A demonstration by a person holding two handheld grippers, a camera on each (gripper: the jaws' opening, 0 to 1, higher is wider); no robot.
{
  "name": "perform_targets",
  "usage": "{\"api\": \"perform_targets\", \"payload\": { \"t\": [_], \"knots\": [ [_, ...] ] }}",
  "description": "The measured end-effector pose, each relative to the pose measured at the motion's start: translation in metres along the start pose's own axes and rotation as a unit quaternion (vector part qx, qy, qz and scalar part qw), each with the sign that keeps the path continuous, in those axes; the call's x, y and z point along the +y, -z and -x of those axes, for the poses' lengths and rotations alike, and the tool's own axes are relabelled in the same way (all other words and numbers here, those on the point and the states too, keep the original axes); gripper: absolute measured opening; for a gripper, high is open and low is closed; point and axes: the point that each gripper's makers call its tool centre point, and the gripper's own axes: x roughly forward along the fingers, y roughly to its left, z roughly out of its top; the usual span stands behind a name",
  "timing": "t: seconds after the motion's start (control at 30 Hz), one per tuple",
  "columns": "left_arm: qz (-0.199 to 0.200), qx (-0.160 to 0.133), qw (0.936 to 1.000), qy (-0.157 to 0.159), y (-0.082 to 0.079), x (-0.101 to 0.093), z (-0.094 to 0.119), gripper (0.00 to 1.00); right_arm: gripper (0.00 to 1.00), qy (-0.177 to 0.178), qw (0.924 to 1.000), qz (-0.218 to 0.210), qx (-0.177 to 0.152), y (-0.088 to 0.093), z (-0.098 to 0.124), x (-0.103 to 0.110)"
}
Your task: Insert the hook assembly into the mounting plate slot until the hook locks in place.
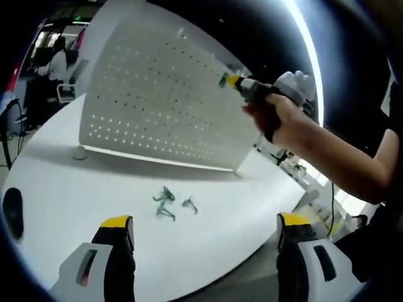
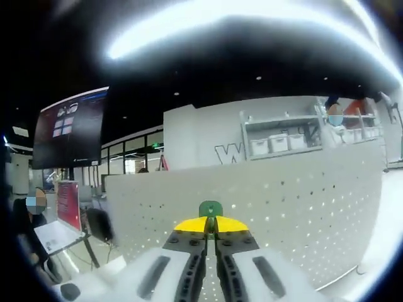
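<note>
A white perforated mounting plate stands upright on the round white table. Several green hooks lie loose on the table in front of it. My left gripper hangs open above the table's near edge, with nothing between its yellow-tipped jaws. My right gripper, held in a person's hand, is up at the plate's upper right part. In the right gripper view it is shut on a green hook, held close to the plate; contact cannot be told.
A dark object lies at the table's left edge. People sit at the far left behind the table. A dark screen and a wall shelf with boxes stand behind the plate.
</note>
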Motion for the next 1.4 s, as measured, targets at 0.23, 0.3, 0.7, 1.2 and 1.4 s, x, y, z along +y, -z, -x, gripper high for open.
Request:
{"api": "perform_targets", "payload": {
  "t": [0.23, 0.3, 0.7, 1.2, 1.4],
  "knots": [
    [0.012, -0.015, 0.9998, -0.003, -0.005, 0.002, 0.002, 0.96, 0.0, 0.012, 0.9998, 0.001, -0.014, -0.006, -0.012, -0.008],
    [0.016, -0.019, 0.9997, -0.006, -0.006, 0.004, 0.003, 0.96, 0.0, 0.014, 0.9997, 0.005, -0.021, -0.009, -0.014, -0.008],
    [0.018, -0.008, 0.9998, -0.004, -0.002, 0.003, 0.001, 1.0, 0.0, 0.025, 0.9992, 0.018, -0.027, -0.006, -0.031, -0.008],
    [0.024, -0.008, 0.9996, -0.015, -0.003, 0.008, 0.001, 0.98, 0.0, 0.032, 0.9986, 0.024, -0.033, -0.008, -0.044, -0.018],
    [0.024, -0.01, 0.9995, -0.02, -0.003, 0.01, 0.001, 0.98, 0.0, 0.034, 0.9987, 0.022, -0.029, -0.007, -0.048, -0.018]
  ]
}}
